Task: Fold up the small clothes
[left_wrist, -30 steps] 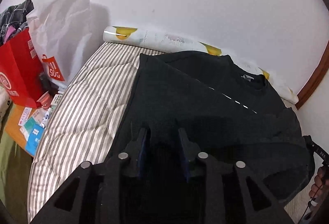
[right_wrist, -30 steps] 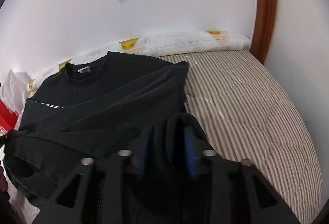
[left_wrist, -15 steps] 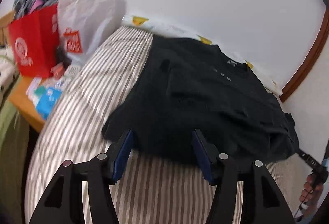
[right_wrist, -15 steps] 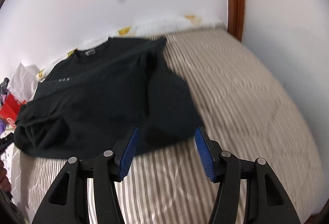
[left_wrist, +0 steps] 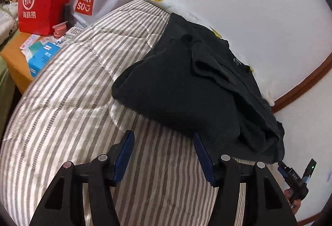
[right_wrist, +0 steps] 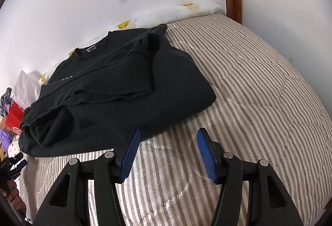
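Soft even light, fisheye-warped edges

Black sweatshirt point(right_wrist: 116, 89) — folded in half, sleeves tucked across — lies flat on striped bed.

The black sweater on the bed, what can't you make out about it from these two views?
- Left wrist view: the black sweater shows no white chest print; folded cloth covers it.
- Right wrist view: only a sliver of the print shows, the sleeve lying over the rest.
- Neck label: too small to read.
- Sweater's underside: hidden against the striped bedcover.
- Left gripper and right gripper: open, holding nothing.
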{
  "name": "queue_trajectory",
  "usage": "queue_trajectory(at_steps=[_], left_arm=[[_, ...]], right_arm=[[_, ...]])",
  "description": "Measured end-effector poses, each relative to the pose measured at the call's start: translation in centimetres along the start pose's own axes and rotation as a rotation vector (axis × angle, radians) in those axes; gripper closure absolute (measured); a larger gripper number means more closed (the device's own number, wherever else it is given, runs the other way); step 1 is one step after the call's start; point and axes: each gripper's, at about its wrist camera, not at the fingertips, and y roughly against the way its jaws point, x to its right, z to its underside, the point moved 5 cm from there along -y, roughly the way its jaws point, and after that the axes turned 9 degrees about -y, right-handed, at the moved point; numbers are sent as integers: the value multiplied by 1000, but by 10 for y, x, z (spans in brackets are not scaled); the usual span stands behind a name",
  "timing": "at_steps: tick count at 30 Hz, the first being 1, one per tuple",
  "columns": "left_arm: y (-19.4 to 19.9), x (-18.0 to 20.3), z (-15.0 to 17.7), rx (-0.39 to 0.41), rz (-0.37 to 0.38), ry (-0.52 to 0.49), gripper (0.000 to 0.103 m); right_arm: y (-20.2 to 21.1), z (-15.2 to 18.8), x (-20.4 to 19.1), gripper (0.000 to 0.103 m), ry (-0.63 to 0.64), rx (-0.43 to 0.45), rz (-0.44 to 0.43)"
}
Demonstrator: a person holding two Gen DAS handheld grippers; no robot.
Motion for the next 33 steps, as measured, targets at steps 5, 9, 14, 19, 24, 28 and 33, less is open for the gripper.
queue_trajectory(at_steps=[5,9,14,19,24,28,33], left_arm=[[-8,-4,-11,-2,61,49,46],[-16,-7,-21,-3,81,74,45],[-25,-3,-31,-5,36,47,45],[-31,8,-37,-15,-64,-56,45],[-32,15,-35,-25,-189,-139,64],[-28,17,-30,-28,-163,-167,91],[-15,24,-23,11,-175,-189,94]], right_arm=[[-4,-12,5,46,-35,12,-7],[-13,-24,6,46,-78,6,-19],[-32,-26,4,46,-101,-18,-19],[-46,-27,6,44,-135,-25,-15],[-52,-31,-3,51,-99,-27,35],[-50,-29,-8,80,-69,-30,14],[-28,-28,-9,85,-87,-21,-9]])
